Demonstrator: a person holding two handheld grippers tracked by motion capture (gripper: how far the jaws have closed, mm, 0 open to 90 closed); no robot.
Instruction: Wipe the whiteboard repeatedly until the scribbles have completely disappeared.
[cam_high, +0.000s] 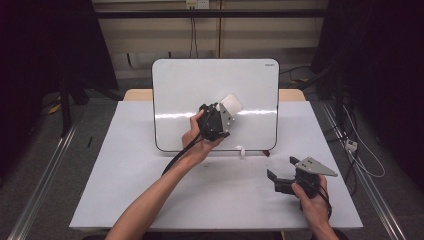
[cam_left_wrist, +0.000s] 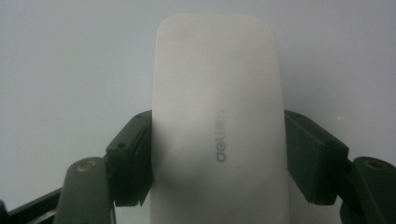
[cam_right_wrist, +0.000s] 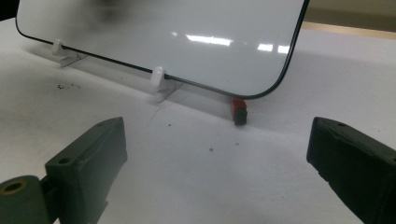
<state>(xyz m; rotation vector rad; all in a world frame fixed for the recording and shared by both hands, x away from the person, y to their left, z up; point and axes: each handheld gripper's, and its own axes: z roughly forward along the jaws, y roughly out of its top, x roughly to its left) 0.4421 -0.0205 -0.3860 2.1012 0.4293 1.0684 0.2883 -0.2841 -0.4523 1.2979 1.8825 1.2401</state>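
Note:
A white whiteboard (cam_high: 190, 85) with a dark rim stands tilted on the white table (cam_high: 125, 190). My left gripper (cam_high: 226, 111) is held up against the middle of the board, shut on a white eraser (cam_high: 231, 103). In the left gripper view the eraser (cam_left_wrist: 217, 116) is clamped between both black jaws, with grey lettering on its face and the board's surface behind it. My right gripper (cam_high: 281, 167) rests low over the table at the right front, open with nothing between its jaws. In the right gripper view it (cam_right_wrist: 217, 163) faces the board's lower right corner (cam_right_wrist: 275, 88).
White clip stands (cam_right_wrist: 159, 77) hold up the board's lower edge. A small red and black piece (cam_right_wrist: 239, 110) sits under the board's right corner. Small dark specks (cam_right_wrist: 65, 86) lie on the table. Cables (cam_high: 360, 155) run along the floor to the right.

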